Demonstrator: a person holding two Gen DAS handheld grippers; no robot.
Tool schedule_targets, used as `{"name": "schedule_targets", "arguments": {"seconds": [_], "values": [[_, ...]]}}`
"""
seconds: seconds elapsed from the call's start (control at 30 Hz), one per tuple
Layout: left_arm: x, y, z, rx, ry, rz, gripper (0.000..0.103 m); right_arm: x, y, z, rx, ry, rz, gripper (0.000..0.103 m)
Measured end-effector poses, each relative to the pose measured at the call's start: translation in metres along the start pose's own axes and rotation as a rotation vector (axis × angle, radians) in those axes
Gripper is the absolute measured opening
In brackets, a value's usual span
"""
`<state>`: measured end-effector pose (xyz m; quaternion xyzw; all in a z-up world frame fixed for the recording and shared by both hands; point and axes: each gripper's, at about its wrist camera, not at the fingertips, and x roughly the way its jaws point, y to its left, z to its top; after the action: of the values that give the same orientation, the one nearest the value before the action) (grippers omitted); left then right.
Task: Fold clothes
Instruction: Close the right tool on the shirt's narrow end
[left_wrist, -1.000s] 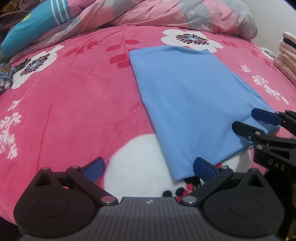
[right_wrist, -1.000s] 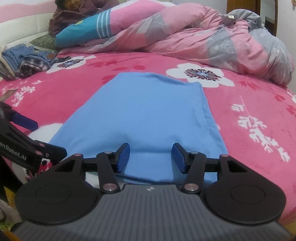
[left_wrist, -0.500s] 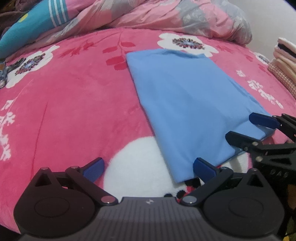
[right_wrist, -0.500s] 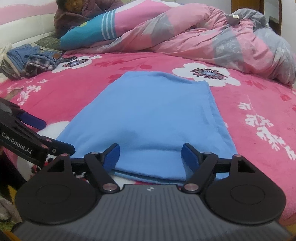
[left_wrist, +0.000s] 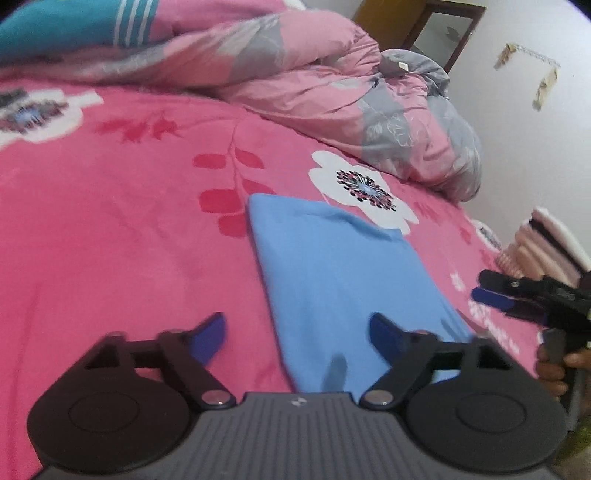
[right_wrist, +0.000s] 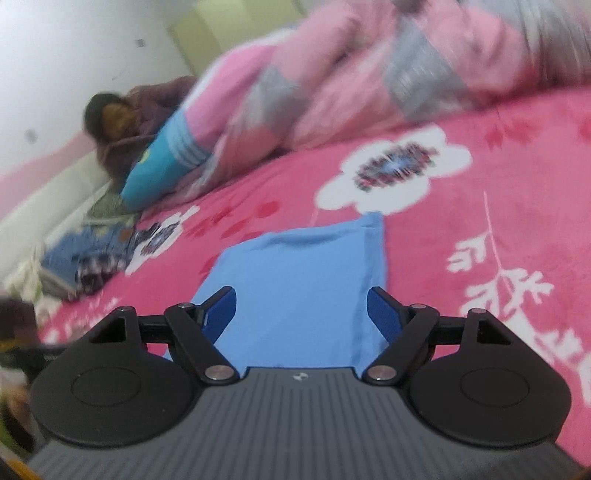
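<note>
One smooth blue rectangular folded cloth (left_wrist: 343, 280) lies on plush pink blanket (left_wrist: 110, 229)

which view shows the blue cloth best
The left wrist view: the blue cloth shows almost whole, fairly sharp, with both long edges and its far end on the bedspread. The right wrist view shows only its far part, blurred, the near end hidden behind the gripper.

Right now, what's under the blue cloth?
The blue cloth lies flat on the pink blanket, overlapping a white flower. Anything between its folded layers is hidden.
</note>
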<state>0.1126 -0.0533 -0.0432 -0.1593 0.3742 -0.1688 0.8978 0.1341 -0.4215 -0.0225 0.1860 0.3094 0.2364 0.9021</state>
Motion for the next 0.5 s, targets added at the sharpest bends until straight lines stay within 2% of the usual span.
{"name": "schedule_targets", "arguments": {"seconds": [0.03, 0.17, 0.33, 0.37, 0.43, 0.5], "values": [[0.01, 0.004, 0.004, -0.005, 0.013, -0.006, 0.064, 0.009, -0.013, 0.006, 0.033, 0.017, -0.002, 0.078], [0.037, 0.013, 0.021, -0.002, 0.013, -0.038, 0.061, 0.048, -0.053, 0.024, 0.143, 0.121, 0.034, 0.073], [0.063, 0.023, 0.035, -0.02, 0.011, -0.107, 0.06, 0.092, -0.06, 0.044, 0.136, 0.202, 0.127, 0.072], [0.067, 0.024, 0.037, -0.024, 0.008, -0.121, 0.059, 0.099, -0.059, 0.048, 0.13, 0.215, 0.145, 0.07], [0.075, 0.027, 0.041, -0.038, 0.005, -0.137, 0.051, 0.113, -0.06, 0.054, 0.126, 0.241, 0.17, 0.063], [0.081, 0.029, 0.044, -0.059, 0.006, -0.149, 0.043, 0.124, -0.063, 0.06, 0.135, 0.26, 0.193, 0.047]]}}
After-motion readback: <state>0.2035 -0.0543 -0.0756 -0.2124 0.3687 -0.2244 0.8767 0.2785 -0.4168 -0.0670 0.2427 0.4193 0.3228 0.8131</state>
